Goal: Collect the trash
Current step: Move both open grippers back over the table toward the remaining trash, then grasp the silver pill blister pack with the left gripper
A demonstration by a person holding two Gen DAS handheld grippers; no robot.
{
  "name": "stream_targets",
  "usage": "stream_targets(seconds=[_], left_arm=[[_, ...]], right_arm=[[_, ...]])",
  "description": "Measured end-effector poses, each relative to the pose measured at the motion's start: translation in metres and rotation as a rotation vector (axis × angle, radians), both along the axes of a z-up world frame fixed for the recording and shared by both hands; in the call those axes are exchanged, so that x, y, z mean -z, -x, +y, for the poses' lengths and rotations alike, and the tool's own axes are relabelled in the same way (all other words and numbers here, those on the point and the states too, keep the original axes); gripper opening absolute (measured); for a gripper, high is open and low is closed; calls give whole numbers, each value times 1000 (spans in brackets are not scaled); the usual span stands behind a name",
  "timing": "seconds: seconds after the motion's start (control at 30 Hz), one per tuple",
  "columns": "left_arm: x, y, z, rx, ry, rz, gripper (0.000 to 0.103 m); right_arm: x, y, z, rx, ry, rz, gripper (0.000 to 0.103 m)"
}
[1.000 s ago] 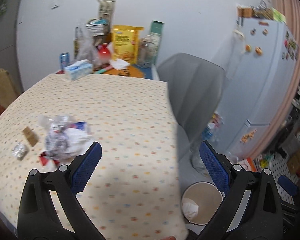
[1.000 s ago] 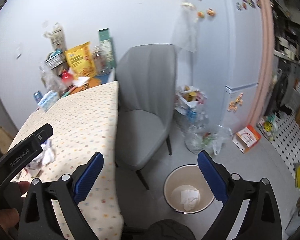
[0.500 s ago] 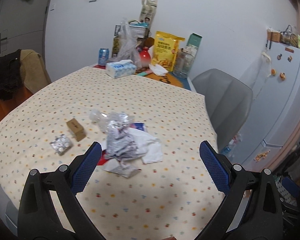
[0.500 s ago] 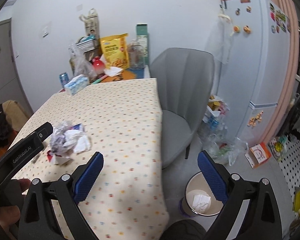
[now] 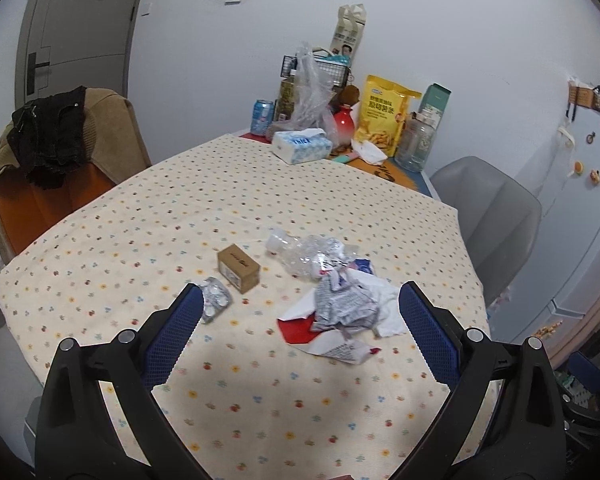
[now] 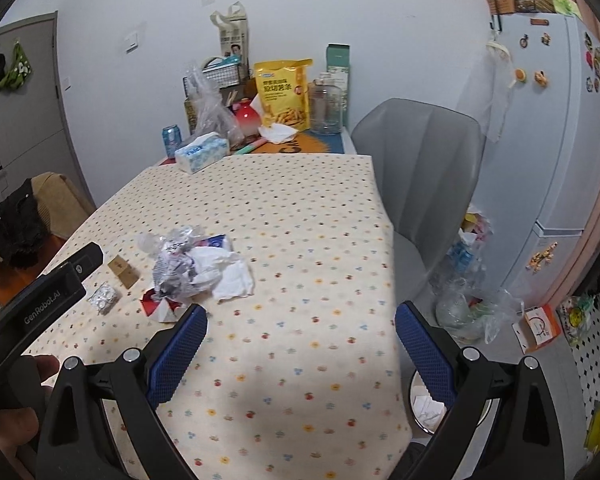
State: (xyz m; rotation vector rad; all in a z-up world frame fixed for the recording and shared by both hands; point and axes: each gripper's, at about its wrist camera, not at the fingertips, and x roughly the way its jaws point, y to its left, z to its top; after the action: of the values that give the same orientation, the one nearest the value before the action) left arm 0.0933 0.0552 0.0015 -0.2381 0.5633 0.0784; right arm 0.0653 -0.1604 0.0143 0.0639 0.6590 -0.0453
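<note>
A heap of crumpled paper and wrappers (image 5: 340, 308) (image 6: 196, 268) lies on the dotted tablecloth, with a crushed clear bottle (image 5: 304, 250) behind it. A small brown box (image 5: 238, 267) (image 6: 123, 271) and a foil blister pack (image 5: 214, 298) (image 6: 103, 298) lie left of the heap. My left gripper (image 5: 300, 320) is open above the near side of the heap, nothing between its fingers. My right gripper (image 6: 300, 340) is open over bare cloth, right of the heap. A trash bin (image 6: 424, 408) with white paper inside stands on the floor by the table's right corner.
Groceries, a tissue box (image 5: 302, 146) and a can (image 5: 262, 116) crowd the table's far end. A grey chair (image 6: 420, 168) stands at the table's right side, a fridge (image 6: 560, 140) and plastic bags (image 6: 472, 312) beyond it. A chair draped with clothes (image 5: 56, 140) stands left.
Both grippers swung left from the bin and floor toward the table. The trash heap now sits centred ahead of the left gripper. Both stayed open.
</note>
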Motion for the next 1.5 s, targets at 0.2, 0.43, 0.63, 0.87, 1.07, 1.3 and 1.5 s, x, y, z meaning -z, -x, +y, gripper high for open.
stream_targets(seconds=[0.2, 0.43, 0.63, 0.87, 1.07, 1.3, 1.5], left_arm=[[7, -4, 17, -10, 0, 19, 97], [20, -5, 43, -22, 7, 38, 97], [35, -15, 55, -25, -4, 71, 97], [56, -32, 71, -39, 2, 127, 97], [74, -49, 79, -34, -11, 183, 88], [89, -72, 83, -23, -7, 233, 74], [97, -83, 81, 9, 27, 262, 43]], right_arm=[[2, -7, 17, -29, 7, 3, 93], [14, -19, 33, -46, 9, 28, 89], [28, -33, 41, -68, -3, 61, 85], [48, -48, 52, -98, -22, 102, 81], [66, -61, 61, -113, -42, 141, 77], [74, -75, 70, -128, -55, 165, 76], [82, -84, 83, -155, -57, 183, 75]])
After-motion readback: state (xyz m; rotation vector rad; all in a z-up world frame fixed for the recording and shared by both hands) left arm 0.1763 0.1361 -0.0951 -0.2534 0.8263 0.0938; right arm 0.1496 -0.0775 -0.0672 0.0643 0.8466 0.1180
